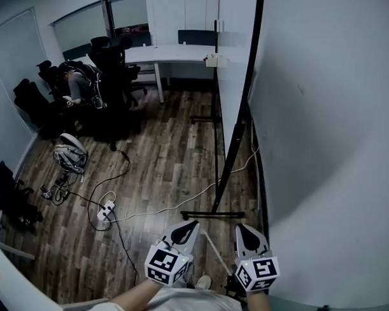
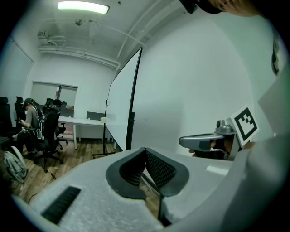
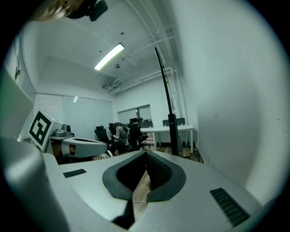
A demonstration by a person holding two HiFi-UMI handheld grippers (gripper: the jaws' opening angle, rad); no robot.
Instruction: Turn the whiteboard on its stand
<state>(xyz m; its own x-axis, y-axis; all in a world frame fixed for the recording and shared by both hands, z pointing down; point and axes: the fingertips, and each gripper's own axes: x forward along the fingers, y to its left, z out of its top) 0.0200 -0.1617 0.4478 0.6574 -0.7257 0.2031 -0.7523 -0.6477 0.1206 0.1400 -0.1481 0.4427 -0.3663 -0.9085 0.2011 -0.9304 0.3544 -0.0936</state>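
The whiteboard (image 1: 235,89) stands nearly edge-on ahead of me, a white panel with a black frame edge (image 1: 242,102) slanting down to a black foot (image 1: 211,215) on the wood floor. In the left gripper view the whiteboard (image 2: 121,104) rises ahead at left; in the right gripper view only its black edge (image 3: 168,104) shows. My left gripper (image 1: 193,224) (image 2: 145,150) and right gripper (image 1: 241,227) (image 3: 146,154) are side by side just short of the foot, both shut and holding nothing. Neither touches the board.
A large white wall (image 1: 322,137) runs close along the right. A power strip (image 1: 105,211) and cables lie on the floor at left, a white cable (image 1: 180,202) runs to the stand. A desk (image 1: 166,54), office chairs and a seated person (image 1: 76,84) are at the back left.
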